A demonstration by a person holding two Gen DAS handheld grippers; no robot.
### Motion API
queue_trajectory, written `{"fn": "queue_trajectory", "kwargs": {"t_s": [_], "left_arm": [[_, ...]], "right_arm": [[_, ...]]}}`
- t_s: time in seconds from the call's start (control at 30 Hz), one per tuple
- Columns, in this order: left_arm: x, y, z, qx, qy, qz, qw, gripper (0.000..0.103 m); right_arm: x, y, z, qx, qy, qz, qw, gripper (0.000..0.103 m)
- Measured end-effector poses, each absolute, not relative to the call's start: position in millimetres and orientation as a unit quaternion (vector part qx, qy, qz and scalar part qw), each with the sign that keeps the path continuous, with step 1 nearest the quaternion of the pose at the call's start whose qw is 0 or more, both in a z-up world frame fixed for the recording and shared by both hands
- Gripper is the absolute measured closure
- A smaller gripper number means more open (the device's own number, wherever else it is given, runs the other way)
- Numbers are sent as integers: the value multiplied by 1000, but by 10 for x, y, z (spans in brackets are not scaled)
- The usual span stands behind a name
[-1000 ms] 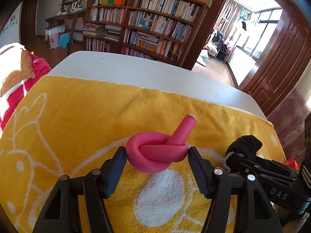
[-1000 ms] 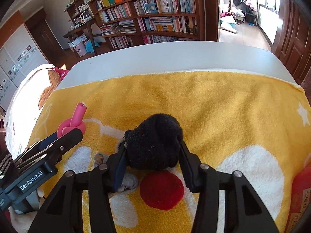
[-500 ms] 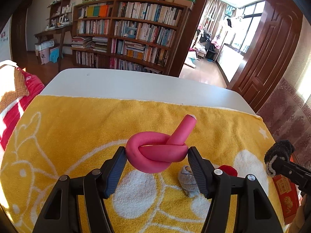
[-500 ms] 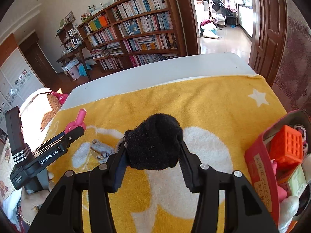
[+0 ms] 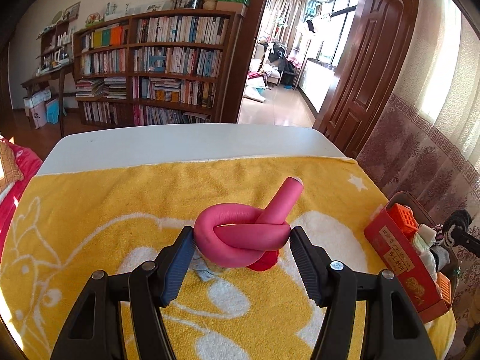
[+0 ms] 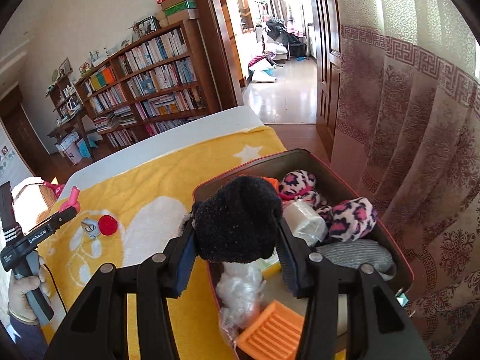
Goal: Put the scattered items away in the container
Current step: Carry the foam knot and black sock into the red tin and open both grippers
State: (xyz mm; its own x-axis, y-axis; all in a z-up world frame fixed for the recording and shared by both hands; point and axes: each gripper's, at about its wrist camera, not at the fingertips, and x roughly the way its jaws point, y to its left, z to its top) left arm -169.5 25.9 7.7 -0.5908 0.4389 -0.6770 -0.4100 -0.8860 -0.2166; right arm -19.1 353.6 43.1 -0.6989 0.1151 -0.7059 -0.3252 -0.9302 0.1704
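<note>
Over the part-filled box (image 6: 399,258), the right gripper (image 6: 237,240) has its jaws clamped on a black sock (image 6: 240,219), the left gripper (image 5: 241,246) pinches a pink knot (image 5: 240,240), while a red ball (image 6: 107,225) and grey wad (image 6: 90,227) remain on the towel (image 6: 150,186).

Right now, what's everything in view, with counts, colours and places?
foam knot: 1, pink, in left hand-held gripper
black sock: 1, in right hand-held gripper, over box
box: 1, red, at towel's right edge, part full
leopard socks: 2, pink-black, in box
red ball: 1, on towel
grey cloth: 1, beside ball
towel: 1, yellow, on table
table: 1, white
left hand-held gripper: gripping
right hand-held gripper: gripping
</note>
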Motion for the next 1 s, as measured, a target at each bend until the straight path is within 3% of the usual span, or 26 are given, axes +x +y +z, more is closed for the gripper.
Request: {"fn": "queue_trajectory", "kwargs": {"t_s": [0.43,0.67,1.0], "left_arm": [[-1123,1210,364,-373,21,867,331,36],[-894,1838,388,-376,50,848,370,36],[-814,2694,274,-392,52,820,413,36]], "right_arm": [[206,3979,172,-381,157,897,159,45],[426,4081,241,-339,166,914,152,28],[635,4327,270,-302,206,918,150,28]]}}
